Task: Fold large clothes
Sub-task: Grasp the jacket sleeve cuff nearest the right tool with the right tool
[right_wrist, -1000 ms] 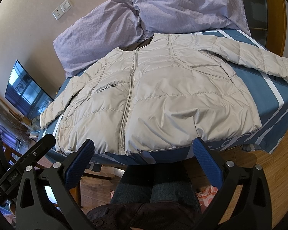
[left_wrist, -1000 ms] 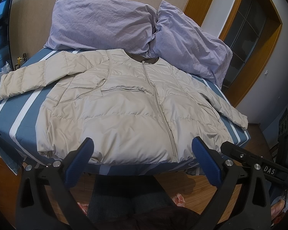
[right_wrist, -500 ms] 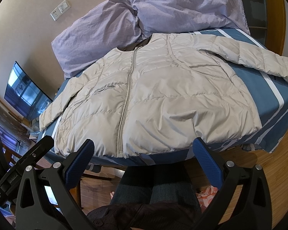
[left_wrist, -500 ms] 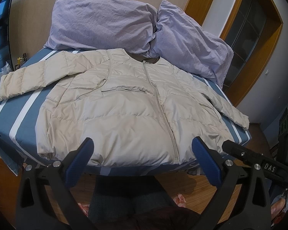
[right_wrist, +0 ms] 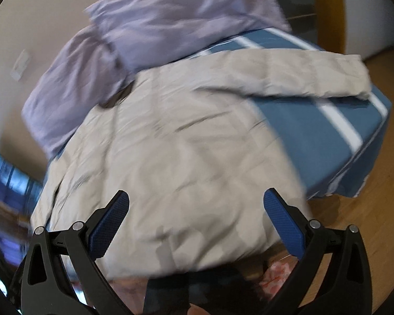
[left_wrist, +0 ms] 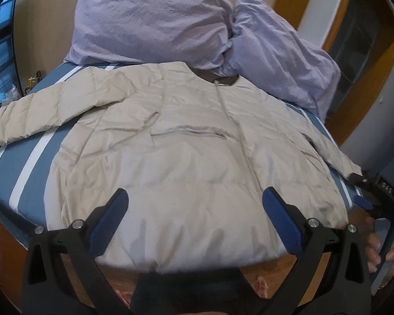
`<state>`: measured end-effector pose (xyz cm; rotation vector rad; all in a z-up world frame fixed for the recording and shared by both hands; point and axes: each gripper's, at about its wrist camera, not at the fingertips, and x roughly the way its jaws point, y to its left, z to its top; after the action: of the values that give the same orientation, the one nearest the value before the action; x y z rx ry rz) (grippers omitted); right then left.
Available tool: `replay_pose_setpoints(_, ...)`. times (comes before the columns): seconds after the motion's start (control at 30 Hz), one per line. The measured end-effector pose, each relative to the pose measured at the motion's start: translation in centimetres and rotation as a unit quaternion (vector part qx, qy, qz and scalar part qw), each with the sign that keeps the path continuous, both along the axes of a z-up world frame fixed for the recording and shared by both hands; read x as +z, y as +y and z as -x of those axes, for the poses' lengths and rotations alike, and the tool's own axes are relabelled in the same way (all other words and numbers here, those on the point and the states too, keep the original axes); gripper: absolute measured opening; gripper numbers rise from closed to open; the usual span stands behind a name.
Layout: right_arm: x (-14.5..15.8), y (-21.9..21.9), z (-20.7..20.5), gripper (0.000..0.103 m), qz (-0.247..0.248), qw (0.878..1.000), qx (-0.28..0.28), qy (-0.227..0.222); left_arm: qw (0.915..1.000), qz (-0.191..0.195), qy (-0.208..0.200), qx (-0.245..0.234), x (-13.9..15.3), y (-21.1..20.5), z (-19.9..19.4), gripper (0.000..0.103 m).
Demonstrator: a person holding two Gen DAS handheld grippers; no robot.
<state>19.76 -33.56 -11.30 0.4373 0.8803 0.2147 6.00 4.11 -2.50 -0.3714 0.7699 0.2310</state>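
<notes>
A beige puffer jacket (left_wrist: 186,144) lies flat, zipped, front up, on the blue striped bed (left_wrist: 21,178), sleeves spread. It also shows in the right wrist view (right_wrist: 176,152), motion-blurred, with one sleeve (right_wrist: 302,76) stretched to the right. My left gripper (left_wrist: 194,210) is open and empty above the jacket's lower hem. My right gripper (right_wrist: 195,210) is open and empty above the hem too. The right gripper also shows at the left wrist view's right edge (left_wrist: 375,197), held by a hand, near the other sleeve's cuff (left_wrist: 352,168).
Two lilac pillows (left_wrist: 155,26) lean on the wall behind the collar. A dark screen (left_wrist: 0,52) stands left of the bed. Wooden floor (right_wrist: 367,210) surrounds the bed. The person's legs (left_wrist: 186,288) are below the hem.
Both grippers have moved forward and lower over the jacket's hem. The right one has swung quickly to the right, blurring its view. Both stay open.
</notes>
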Motion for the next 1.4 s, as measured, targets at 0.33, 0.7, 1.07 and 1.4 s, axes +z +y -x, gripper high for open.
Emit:
replay_pose_setpoints(0.33,-3.3,-12.6,-8.6,0.102,0.021,0.979,-0.204,0.013,0.9980,-0.044,0.025,0.037,-1.7,3.4,-5.1,0.101)
replay_pose_setpoints(0.7,-7.7,-19.5,-12.7,0.087,0.053,0.946,-0.312,0.074,0.9933,-0.079,0.067,0.052,-5.0,5.2,-9.5,0.101)
replay_pose_setpoints(1.07,-8.6,-17.3,-12.9,0.043,0.049,0.952,-0.294,0.073,0.9934,-0.068,0.078,0.051,-7.5,5.9,-9.9,0.101)
replay_pose_setpoints(1.4,-3.7,-12.8,-13.9,0.023,0.097,0.956,-0.274,0.021,0.9945,-0.064,0.070,0.044,-8.2,6.2,-10.1,0.101)
